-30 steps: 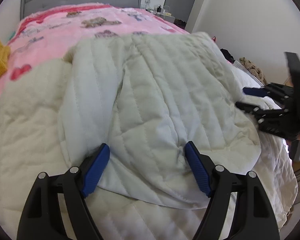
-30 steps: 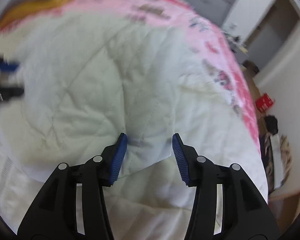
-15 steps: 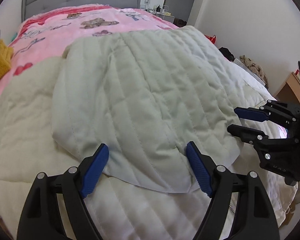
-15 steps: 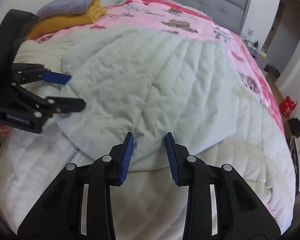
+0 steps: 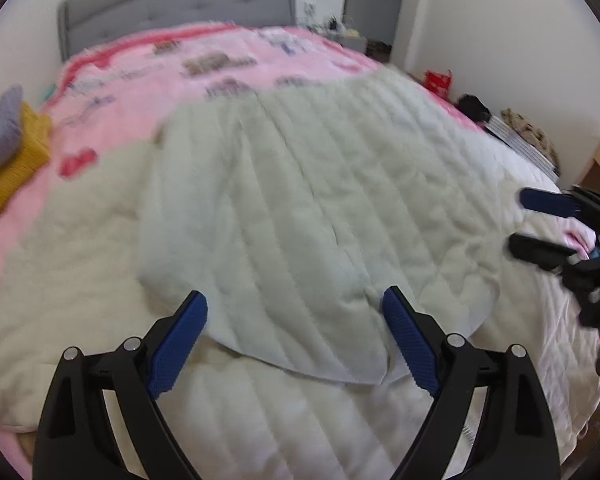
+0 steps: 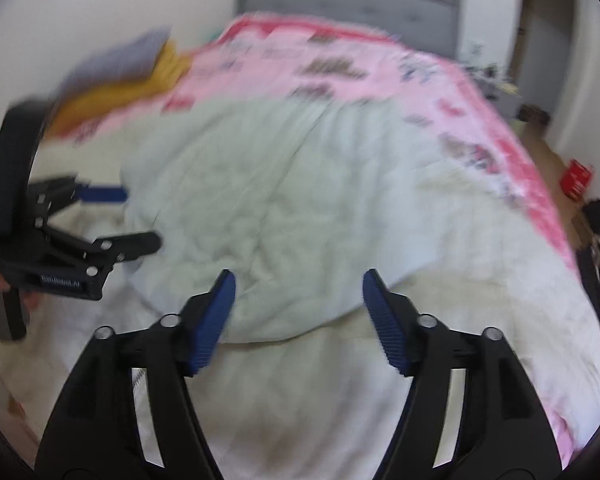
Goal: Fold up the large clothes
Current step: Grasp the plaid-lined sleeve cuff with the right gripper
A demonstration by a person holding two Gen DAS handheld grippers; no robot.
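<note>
The quilted garment [image 5: 312, 216] is pale, padded and stitched in long channels, and it lies folded over on the cream quilt [image 5: 80, 280] that covers the near half of the bed. Its rounded folded edge curves toward me and stops short of the quilt's near border, so I see a strip of bare cream quilt in front of it. Beyond the garment's far edge runs the pink printed blanket [image 5: 220, 68], fluffy, up to the grey tufted headboard [image 5: 180, 4]. To the garment's far left a mustard and grey stack of folded clothes [image 5: 4, 160] sits on the pink. My left gripper [image 5: 294, 324] has its jaws opening wide, blue ribbed pads either side of the garment's folded edge, not pressing on it as far as I can see. My right gripper [image 6: 298, 300] is opening too, straddling the garment's near edge, pads clear of the fabric. The right wrist view is blurred.
</note>
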